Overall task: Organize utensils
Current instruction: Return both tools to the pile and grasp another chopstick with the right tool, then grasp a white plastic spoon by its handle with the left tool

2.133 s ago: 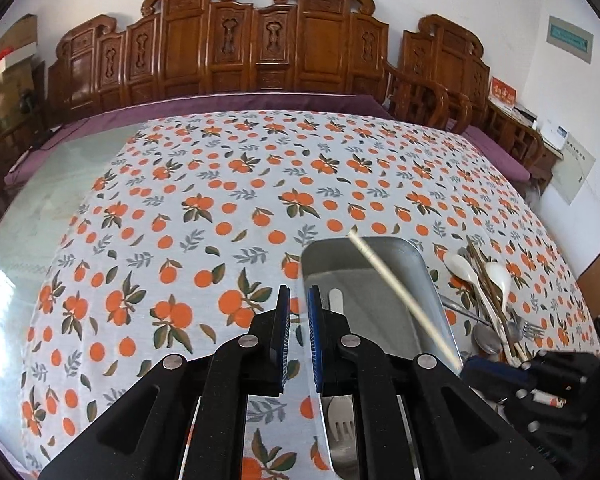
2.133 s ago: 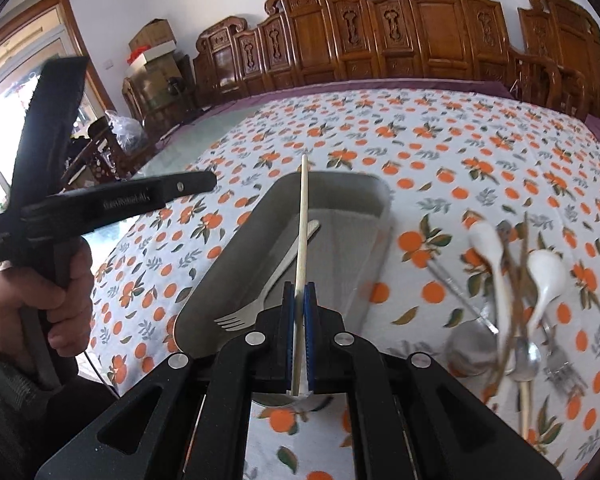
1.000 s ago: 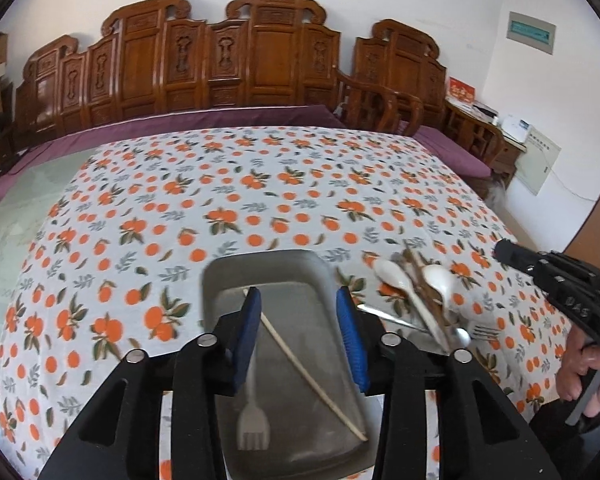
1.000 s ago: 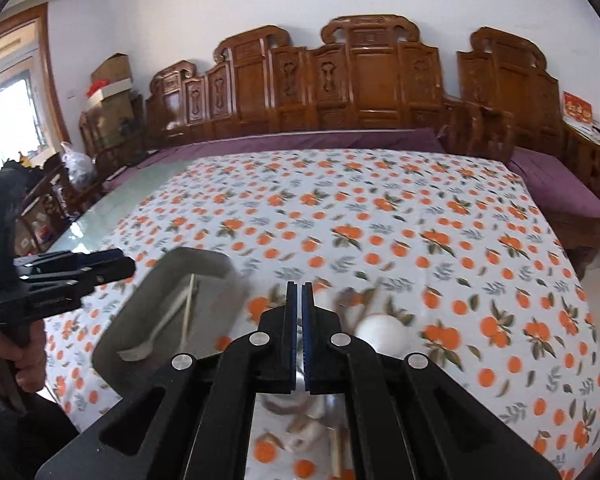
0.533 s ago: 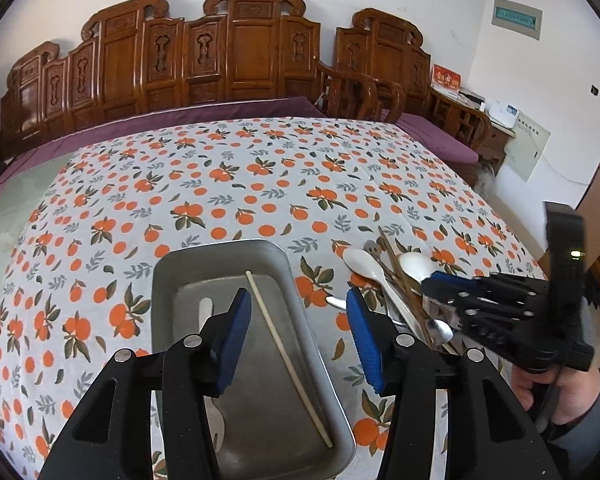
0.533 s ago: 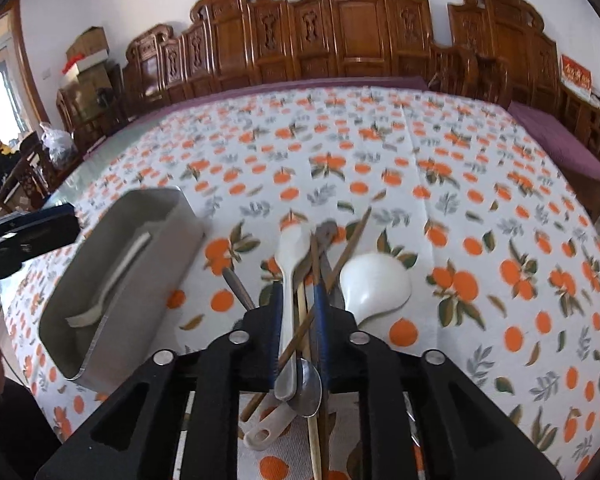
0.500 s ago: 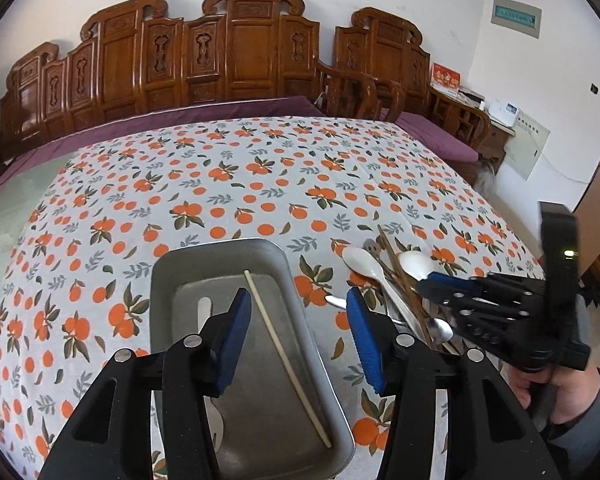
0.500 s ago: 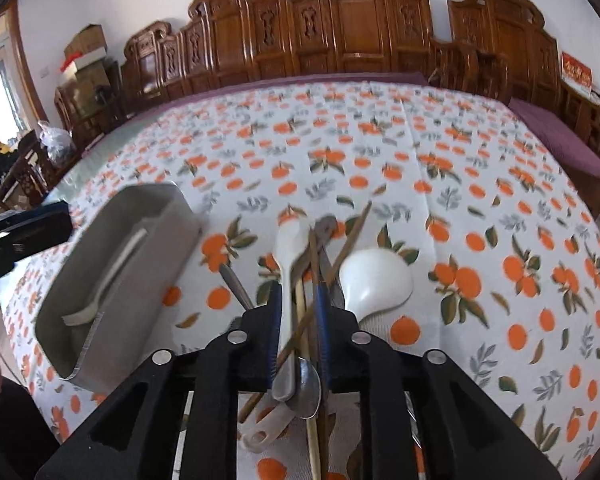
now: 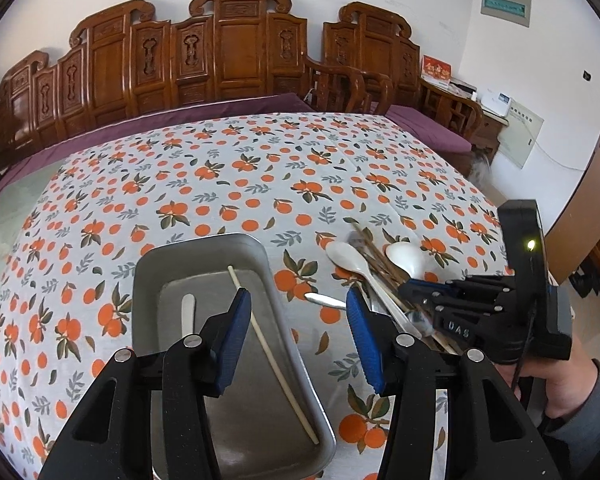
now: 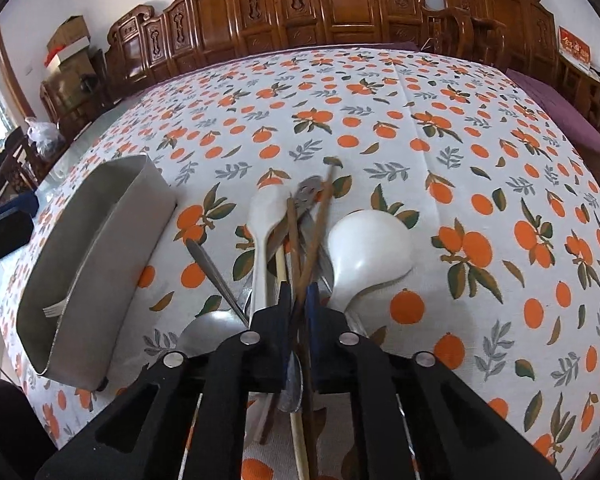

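Observation:
A grey metal tray lies on the orange-print tablecloth and holds a pale chopstick and a white fork. My left gripper is open and empty, hovering over the tray's right rim. To the right lies a pile of utensils: two white spoons, brown chopsticks and metal cutlery. My right gripper is low over this pile, its jaws closed narrowly around the brown chopsticks. The tray shows at the left of the right wrist view.
The tablecloth covers a large table. Carved wooden chairs line the far side. A metal spoon lies between tray and pile. A person's hand holds the right gripper at the table's right edge.
The right gripper has dropped lower onto the utensil pile and its jaws have closed in on the brown chopsticks. The left gripper has stayed open over the tray.

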Demonstrator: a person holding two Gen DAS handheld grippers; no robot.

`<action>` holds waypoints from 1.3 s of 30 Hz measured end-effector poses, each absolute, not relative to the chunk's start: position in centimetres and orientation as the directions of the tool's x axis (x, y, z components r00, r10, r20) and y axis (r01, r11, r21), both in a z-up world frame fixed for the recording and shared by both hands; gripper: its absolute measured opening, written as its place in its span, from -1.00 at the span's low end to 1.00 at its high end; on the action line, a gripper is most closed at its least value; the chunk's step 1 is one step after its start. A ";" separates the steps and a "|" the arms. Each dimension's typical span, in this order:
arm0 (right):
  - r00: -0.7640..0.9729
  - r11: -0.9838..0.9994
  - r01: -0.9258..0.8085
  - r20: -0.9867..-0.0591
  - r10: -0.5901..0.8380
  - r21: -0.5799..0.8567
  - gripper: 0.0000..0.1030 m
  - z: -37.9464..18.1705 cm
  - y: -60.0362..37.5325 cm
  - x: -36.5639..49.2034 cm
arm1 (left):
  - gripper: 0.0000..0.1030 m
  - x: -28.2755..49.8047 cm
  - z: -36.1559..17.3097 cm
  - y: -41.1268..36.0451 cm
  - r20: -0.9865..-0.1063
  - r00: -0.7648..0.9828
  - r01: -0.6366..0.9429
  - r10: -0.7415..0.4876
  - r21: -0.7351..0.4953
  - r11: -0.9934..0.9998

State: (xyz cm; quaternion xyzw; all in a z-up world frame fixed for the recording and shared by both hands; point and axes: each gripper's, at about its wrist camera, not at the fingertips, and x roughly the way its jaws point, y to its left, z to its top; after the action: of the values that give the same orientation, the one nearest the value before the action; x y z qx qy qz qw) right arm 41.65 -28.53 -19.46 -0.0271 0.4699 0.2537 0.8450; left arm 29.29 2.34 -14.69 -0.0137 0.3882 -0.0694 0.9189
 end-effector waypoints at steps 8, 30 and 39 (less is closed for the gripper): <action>0.478 0.862 -0.457 -0.757 0.446 0.219 -0.89 -17.0 -30.9 41.2 | -0.09 29.3 -15.2 0.8 -0.712 0.688 0.132 -0.143 -0.071 0.989; 0.539 0.879 -0.396 -0.707 0.457 0.266 -0.89 -15.9 -35.7 43.9 | -0.11 32.8 -17.8 -4.7 -0.773 0.629 0.126 -0.088 -0.011 0.992; 0.529 0.869 -0.365 -0.694 0.488 0.333 -0.88 -16.0 -37.3 44.8 | -0.24 36.9 -20.6 -7.0 -0.827 0.557 0.105 -0.073 -0.018 0.994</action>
State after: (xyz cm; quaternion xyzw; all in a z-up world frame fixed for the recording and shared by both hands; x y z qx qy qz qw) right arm 44.83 -37.32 -16.01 0.0734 0.4187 0.2450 0.8714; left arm 36.89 -6.99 -20.64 0.0167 0.4681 -0.0504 0.8821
